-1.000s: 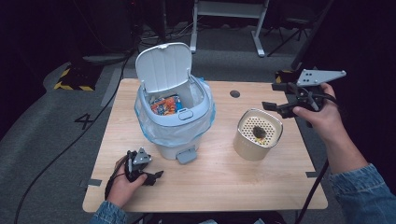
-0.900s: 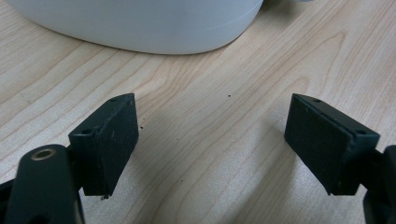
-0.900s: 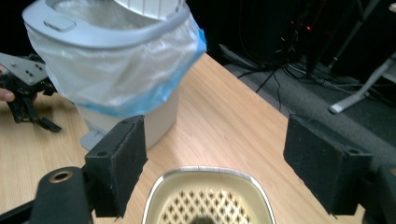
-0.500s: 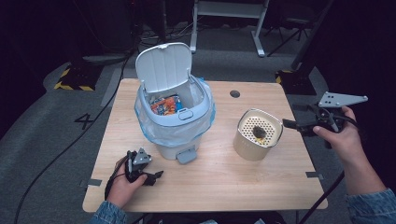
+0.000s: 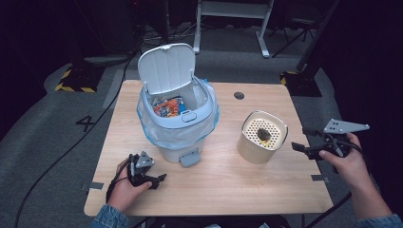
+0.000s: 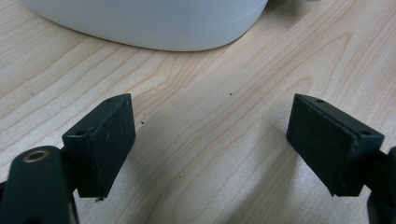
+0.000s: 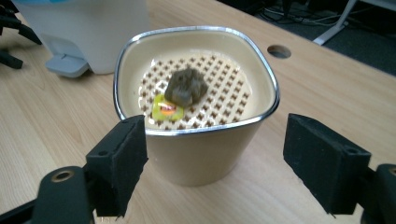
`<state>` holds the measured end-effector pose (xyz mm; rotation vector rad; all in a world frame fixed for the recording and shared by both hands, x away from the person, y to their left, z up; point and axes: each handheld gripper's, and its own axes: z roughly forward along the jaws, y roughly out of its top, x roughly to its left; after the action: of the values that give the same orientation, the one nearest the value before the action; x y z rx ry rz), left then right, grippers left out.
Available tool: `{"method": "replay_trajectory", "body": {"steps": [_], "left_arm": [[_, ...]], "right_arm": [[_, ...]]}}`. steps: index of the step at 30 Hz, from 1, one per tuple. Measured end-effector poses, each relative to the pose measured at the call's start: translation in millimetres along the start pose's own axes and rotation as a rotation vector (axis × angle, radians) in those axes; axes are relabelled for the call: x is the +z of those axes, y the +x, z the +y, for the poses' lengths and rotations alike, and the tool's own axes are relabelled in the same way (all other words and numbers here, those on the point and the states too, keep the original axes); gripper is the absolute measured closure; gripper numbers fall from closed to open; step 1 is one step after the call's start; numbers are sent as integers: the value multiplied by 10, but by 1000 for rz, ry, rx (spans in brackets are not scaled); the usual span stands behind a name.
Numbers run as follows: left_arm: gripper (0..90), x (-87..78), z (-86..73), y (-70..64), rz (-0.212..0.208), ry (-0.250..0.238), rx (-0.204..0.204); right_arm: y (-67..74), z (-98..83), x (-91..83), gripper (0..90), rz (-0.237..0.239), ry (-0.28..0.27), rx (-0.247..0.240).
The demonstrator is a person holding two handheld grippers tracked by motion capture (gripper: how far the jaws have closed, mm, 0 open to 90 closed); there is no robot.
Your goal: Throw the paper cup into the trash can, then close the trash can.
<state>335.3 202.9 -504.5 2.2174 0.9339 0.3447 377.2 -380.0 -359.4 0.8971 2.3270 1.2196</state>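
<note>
My right gripper has just been opening, nothing between; I square it on the cream container near the tabletop's right edge, then clamp level.

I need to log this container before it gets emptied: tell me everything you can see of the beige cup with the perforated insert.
The beige cup is a rounded-square container with a shiny metallic rim and a perforated tray inside. It looks like plastic. On the tray lie a dark brownish clump and a small yellow-green scrap. It stands upright on the wooden table, right of the white bin, apart from it. The right gripper faces it, jaws open, not touching.
</note>
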Motion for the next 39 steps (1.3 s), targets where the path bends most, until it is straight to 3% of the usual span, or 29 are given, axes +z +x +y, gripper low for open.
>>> {"method": "replay_trajectory", "body": {"steps": [9,13,15,18,22,25,30,32,37,39], "left_arm": [[162,-3,-1,-7,4,1,-2],[164,-3,-1,-7,6,0,-3],[171,-5,-4,-7,7,-2,-5],[182,-10,-7,-4,8,-5,-6],[249,-33,-5,-4,28,-7,-7],[288,-91,22,7,71,-19,12],[292,-196,73,35,30,-53,-12],[303,-278,110,68,8,-69,-13],[315,-566,255,225,-57,-122,-28],[311,-707,332,300,-44,-145,-26]], "right_arm": [[109,-469,169,213,-4,43,31],[176,-674,264,214,-6,76,39],[210,-780,306,282,0,118,78],[248,-914,371,261,-28,143,77],[266,-1109,465,234,-50,128,99],[262,-1212,498,231,-51,116,123],[268,-1333,553,222,-61,124,134],[259,-1352,555,237,-89,120,108],[215,-1362,550,227,-98,134,109],[219,-1361,554,213,-106,137,108]]}}
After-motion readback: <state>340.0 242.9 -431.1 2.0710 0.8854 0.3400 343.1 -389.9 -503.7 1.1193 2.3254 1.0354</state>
